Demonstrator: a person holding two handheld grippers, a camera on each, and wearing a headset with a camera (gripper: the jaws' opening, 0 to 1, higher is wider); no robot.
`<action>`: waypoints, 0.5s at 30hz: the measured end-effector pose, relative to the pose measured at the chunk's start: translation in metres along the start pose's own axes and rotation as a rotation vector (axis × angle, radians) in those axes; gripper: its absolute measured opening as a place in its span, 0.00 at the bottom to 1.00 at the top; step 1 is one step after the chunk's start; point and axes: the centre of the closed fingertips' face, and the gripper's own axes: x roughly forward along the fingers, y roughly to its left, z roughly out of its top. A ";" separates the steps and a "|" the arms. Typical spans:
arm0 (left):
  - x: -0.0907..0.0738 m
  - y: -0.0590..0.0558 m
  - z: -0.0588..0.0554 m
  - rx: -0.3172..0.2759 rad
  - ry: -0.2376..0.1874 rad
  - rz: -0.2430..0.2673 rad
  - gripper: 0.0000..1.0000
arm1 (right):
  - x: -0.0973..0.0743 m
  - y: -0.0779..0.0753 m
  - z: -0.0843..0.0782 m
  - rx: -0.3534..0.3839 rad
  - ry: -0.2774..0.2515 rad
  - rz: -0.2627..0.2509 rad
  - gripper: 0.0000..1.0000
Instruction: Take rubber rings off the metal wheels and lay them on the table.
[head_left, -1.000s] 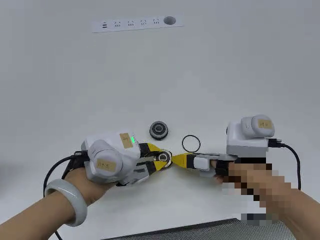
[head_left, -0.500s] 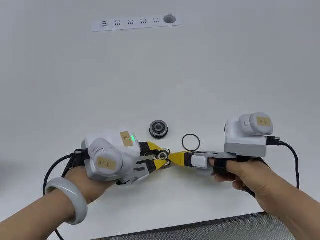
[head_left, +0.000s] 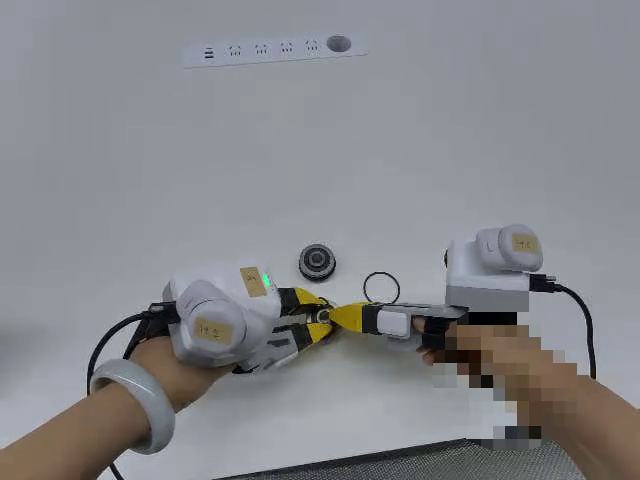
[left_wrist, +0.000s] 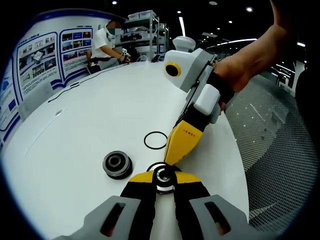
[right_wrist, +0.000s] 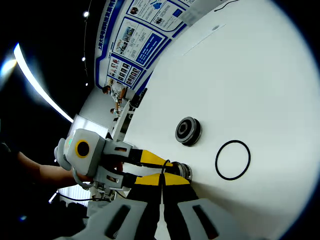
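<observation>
White table (head_left: 450, 150), power strip (head_left: 275, 47) at its far edge. A second wheel (head_left: 317, 261) and a loose rubber ring (head_left: 381, 287) lie mid-table, just beyond the left gripper (head_left: 320, 322) and right gripper (head_left: 345, 316), which meet tip to tip. Left gripper view: jaws clamp a small metal wheel (left_wrist: 163, 176), hub facing the camera. Right gripper view: jaws closed, tips at that wheel's rim straight ahead; whether they pinch any rubber is unclear.

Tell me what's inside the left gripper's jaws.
A small metal wheel, its rubber ring pinched by the right gripper, jaws shut. The yellow tips cover the wheel's sides; its underside is hidden.
</observation>
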 end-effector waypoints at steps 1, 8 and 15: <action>0.000 0.000 0.000 0.002 -0.001 0.000 0.13 | -0.001 -0.001 0.000 -0.002 0.000 -0.005 0.02; 0.000 0.000 0.001 0.014 -0.007 0.000 0.13 | -0.002 -0.007 0.000 0.003 -0.004 -0.029 0.02; -0.002 -0.002 0.005 0.007 -0.030 -0.003 0.16 | -0.003 -0.009 -0.002 0.001 0.000 -0.040 0.02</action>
